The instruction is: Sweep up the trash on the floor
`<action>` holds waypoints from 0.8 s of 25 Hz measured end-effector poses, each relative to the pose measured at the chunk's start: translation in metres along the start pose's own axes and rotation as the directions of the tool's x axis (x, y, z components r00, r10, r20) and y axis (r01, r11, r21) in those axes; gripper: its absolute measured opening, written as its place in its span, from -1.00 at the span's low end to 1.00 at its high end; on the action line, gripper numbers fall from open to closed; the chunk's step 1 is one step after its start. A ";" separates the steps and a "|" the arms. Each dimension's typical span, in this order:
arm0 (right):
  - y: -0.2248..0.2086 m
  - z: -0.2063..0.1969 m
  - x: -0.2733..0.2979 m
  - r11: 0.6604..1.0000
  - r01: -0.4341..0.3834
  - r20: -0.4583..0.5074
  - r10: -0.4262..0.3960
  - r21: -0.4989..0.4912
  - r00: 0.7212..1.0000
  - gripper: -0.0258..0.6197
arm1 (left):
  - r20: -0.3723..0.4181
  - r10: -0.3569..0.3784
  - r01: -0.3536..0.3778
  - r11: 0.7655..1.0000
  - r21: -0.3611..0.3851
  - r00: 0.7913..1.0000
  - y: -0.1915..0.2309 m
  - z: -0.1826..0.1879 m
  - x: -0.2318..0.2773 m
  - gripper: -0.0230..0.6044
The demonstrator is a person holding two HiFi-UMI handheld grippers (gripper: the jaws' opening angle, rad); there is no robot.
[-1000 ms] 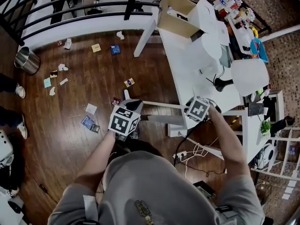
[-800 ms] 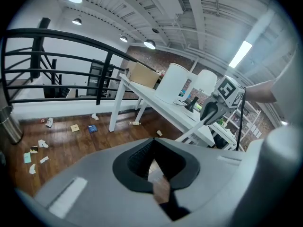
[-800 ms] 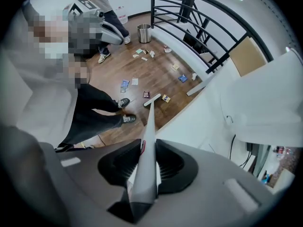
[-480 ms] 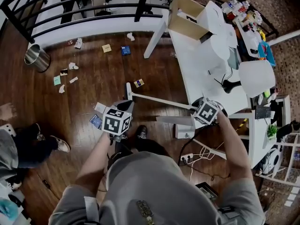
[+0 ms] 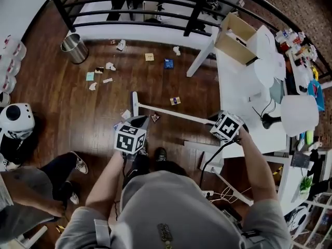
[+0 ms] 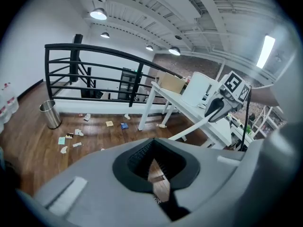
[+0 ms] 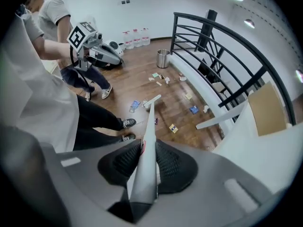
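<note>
The right gripper (image 7: 147, 148) is pointing down just off the near side of the white rectangular table (image 5: 239, 92), and its black pads are clamping the long white broom handle (image 7: 150, 126). The handle is slanting away from the table over the dark wooden floor (image 5: 62, 102), with the narrow white broom head (image 5: 135, 104) resting on the boards well apart from the table. The left gripper (image 6: 154, 170) is hanging on the person's side away from the table, its jaws closed together with nothing visible between them. A small blue packet (image 5: 168, 64), a yellow square note (image 5: 149, 57) and crumpled white paper scraps (image 5: 121, 44) are lying off the table's far corner. A round steel bin (image 5: 75, 48) is standing farthest from the table.
</note>
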State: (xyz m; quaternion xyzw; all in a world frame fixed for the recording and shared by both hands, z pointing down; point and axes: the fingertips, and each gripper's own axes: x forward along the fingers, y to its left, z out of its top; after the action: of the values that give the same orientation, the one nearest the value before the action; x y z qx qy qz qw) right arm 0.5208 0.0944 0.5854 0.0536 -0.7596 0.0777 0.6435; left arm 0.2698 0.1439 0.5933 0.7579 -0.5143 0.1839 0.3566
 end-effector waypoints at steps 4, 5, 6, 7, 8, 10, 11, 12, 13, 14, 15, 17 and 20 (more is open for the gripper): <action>0.007 0.025 0.008 0.997 -0.027 0.062 0.031 -0.069 0.998 -0.62 | 0.020 0.101 -0.100 0.994 -0.037 0.995 0.012 -0.018 -0.027 -0.90; 0.010 0.035 0.011 0.994 -0.039 0.073 0.047 -0.098 0.996 -0.62 | 0.026 0.139 -0.137 0.989 -0.057 0.990 0.018 -0.025 -0.038 -0.90; 0.013 0.046 0.014 0.990 -0.054 0.081 0.065 -0.131 0.995 -0.62 | 0.032 0.182 -0.178 0.980 -0.083 0.983 0.027 -0.033 -0.051 -0.90; 0.016 0.057 0.018 0.984 -0.067 0.085 0.082 -0.163 0.993 -0.62 | 0.037 0.221 -0.216 0.970 -0.109 0.974 0.035 -0.040 -0.064 -0.90; 0.021 0.067 0.021 0.979 -0.078 0.086 0.096 -0.191 0.992 -0.62 | 0.040 0.254 -0.247 0.960 -0.134 0.966 0.042 -0.048 -0.076 -0.90; 0.036 0.084 0.027 0.965 -0.099 0.078 0.121 -0.245 0.990 -0.62 | 0.041 0.305 -0.294 0.939 -0.180 0.951 0.054 -0.065 -0.100 -0.90; 0.044 0.091 0.032 0.957 -0.109 0.069 0.132 -0.270 0.989 -0.62 | 0.043 0.327 -0.312 0.928 -0.201 0.944 0.059 -0.074 -0.110 -0.90; 0.052 0.098 0.036 0.948 -0.120 0.057 0.142 -0.294 0.988 -0.62 | 0.045 0.347 -0.329 0.918 -0.222 0.937 0.065 -0.083 -0.120 -0.90; 0.061 0.105 0.042 0.939 -0.131 0.043 0.152 -0.317 0.987 -0.62 | 0.048 0.365 -0.343 0.907 -0.243 0.930 0.071 -0.092 -0.131 -0.90; 0.070 0.112 0.047 0.930 -0.142 0.027 0.161 -0.338 0.987 -0.62 | 0.051 0.382 -0.356 0.896 -0.264 0.923 0.077 -0.101 -0.141 -0.90; 0.080 0.120 0.053 0.922 -0.153 0.010 0.168 -0.357 0.986 -0.62 | 0.052 0.399 -0.369 0.885 -0.286 0.916 0.083 -0.110 -0.152 -0.90; 0.101 0.132 0.065 0.904 -0.178 -0.029 0.182 -0.388 0.983 -0.62 | 0.050 0.428 -0.389 0.860 -0.329 0.903 0.092 -0.129 -0.173 -0.90; 0.133 0.149 0.083 0.875 -0.215 -0.085 0.198 -0.434 0.977 -0.62 | 0.041 0.457 -0.409 0.828 -0.383 0.888 0.099 -0.160 -0.204 -0.90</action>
State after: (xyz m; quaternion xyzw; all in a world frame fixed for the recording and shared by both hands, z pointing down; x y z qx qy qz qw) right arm 0.3386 0.1991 0.6374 -0.1760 -0.7463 -0.0268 0.6413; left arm 0.1113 0.3714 0.6050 0.5523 -0.7202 0.1114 0.4049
